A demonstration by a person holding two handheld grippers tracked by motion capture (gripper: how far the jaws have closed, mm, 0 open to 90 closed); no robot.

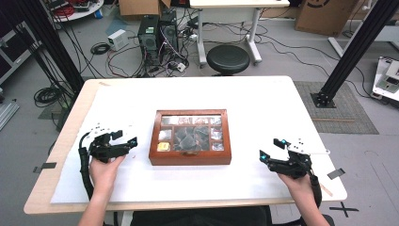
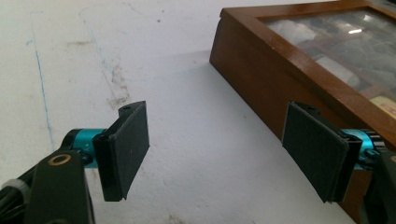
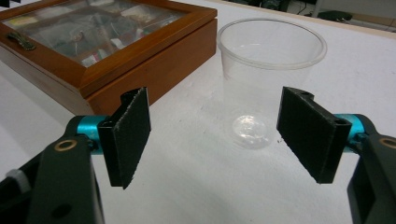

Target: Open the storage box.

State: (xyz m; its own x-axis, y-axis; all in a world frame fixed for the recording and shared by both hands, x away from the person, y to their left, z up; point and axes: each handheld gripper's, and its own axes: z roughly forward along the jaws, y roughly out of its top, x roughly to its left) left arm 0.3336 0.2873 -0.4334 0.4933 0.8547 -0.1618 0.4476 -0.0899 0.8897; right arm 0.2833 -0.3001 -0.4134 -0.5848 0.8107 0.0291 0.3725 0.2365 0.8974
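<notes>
Two hands come up from the near edge of the white table (image 1: 263,101), each carrying one gripper. On the left, the left gripper (image 1: 126,137) sits just beside the wooden box (image 1: 190,157), jaws spread wide, nothing but bare tabletop between them. On the right, the right gripper (image 1: 271,148) is spread just as wide, and in its own view one clear plastic cup (image 3: 271,70) stands upright right ahead of the gap, untouched by the pads and empty. That cup stands just beside the box's corner. One box, then, mid-table between the two grippers: glass lid down, metal clasp (image 3: 18,39) on its front edge. Through the glass, compartments hold small packets, one of them yellow (image 1: 163,147); their exact count can't be made out. Beyond the table, on the floor: one round black stool (image 1: 228,59) and two computer towers (image 1: 157,33) among cables.
</notes>
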